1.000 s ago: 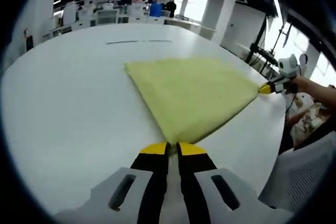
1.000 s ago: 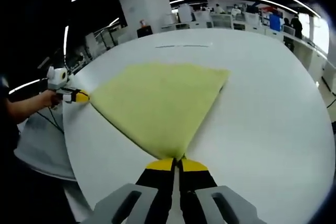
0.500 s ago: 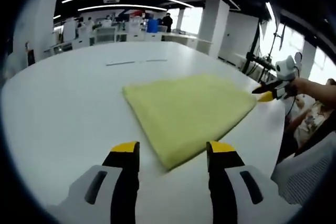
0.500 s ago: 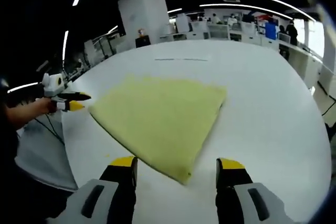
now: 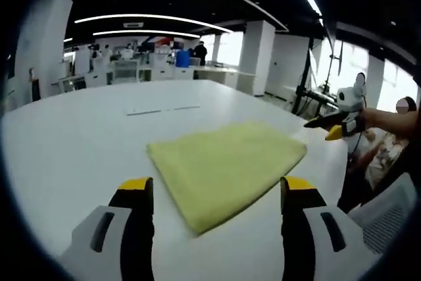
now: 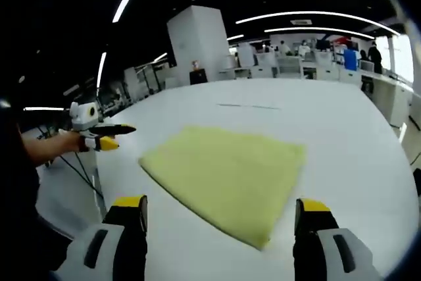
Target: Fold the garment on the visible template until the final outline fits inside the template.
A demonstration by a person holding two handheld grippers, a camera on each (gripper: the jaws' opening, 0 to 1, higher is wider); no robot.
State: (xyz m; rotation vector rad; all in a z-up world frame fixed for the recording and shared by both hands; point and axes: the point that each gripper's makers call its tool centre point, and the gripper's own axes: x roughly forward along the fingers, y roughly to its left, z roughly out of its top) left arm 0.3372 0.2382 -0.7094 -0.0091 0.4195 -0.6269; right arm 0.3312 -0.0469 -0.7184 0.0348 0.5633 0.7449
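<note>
A yellow garment (image 5: 223, 169) lies folded flat on the white table (image 5: 79, 143). My left gripper (image 5: 216, 187) hovers open just short of the garment's near corner, with nothing between its jaws. In the right gripper view the same garment (image 6: 227, 176) rests ahead of my right gripper (image 6: 222, 204), which is also open and holds nothing. The right gripper (image 5: 332, 126) appears in a person's hand past the cloth's right corner, off the cloth. The left gripper (image 6: 105, 136) hangs likewise at the left. Faint template lines (image 5: 163, 110) mark the table beyond the garment.
The table's curved edge runs close on the right (image 5: 329, 182), with a mesh chair (image 5: 388, 212) beside it. A white pillar (image 6: 197, 47) and office desks (image 5: 131, 70) stand far behind. Bare tabletop stretches left of the cloth.
Both grippers, shut on the garment's corners a second ago, have opened and let go. They have drawn back and risen, and the garment lies flat on the table.
</note>
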